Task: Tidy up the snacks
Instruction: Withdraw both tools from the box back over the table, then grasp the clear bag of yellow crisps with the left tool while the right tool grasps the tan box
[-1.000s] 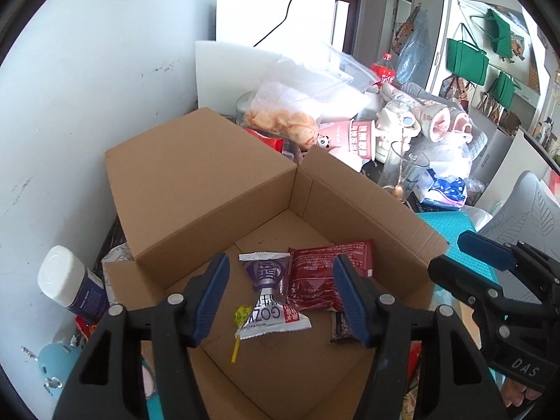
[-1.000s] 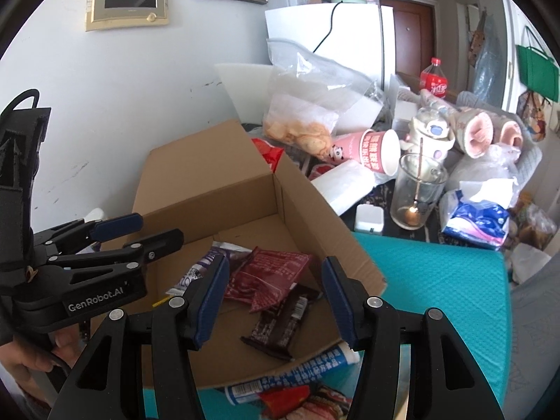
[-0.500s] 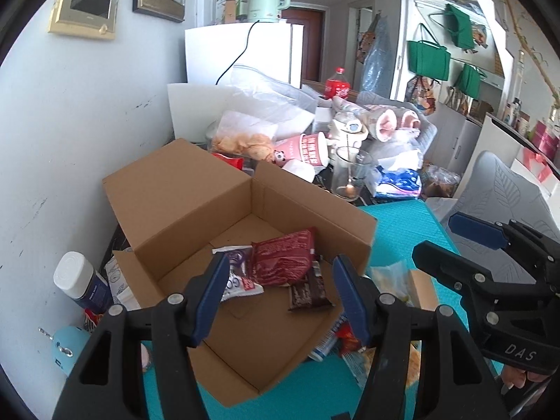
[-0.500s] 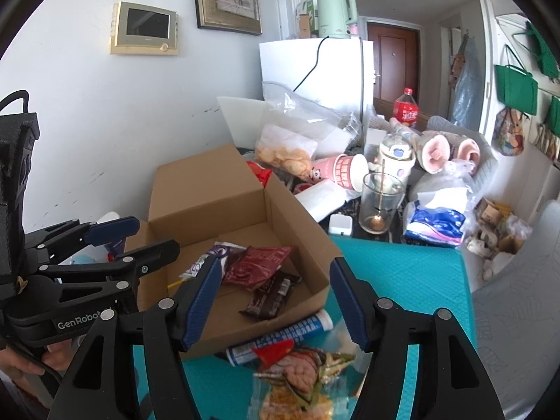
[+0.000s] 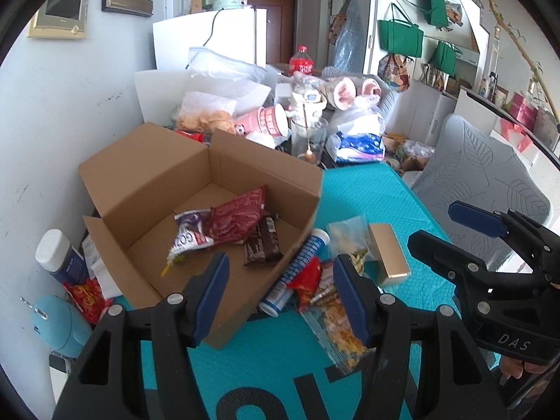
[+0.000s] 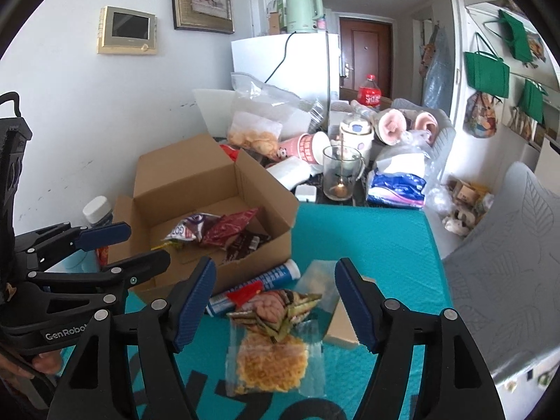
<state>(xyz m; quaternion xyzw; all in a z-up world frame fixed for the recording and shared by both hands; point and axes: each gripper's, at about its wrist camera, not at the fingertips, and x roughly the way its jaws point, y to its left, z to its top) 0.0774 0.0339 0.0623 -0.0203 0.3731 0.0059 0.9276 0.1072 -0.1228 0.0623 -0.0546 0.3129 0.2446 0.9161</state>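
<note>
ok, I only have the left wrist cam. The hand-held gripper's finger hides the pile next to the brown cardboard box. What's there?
Observer: A clear bag of yellow noodle snack lies flat on the teal mat. A green-and-gold packet rests on its far end.
Operator: Is the right one gripping it?
Observer: No. The right hand-held gripper has just been opening and nothing is between its pads. The bag lies on the mat, framed by the fingers.
Operator: Anything behind the box's right flap?
Observer: A small white square block sits just behind the brown cardboard box, beside the glass mug.
</note>
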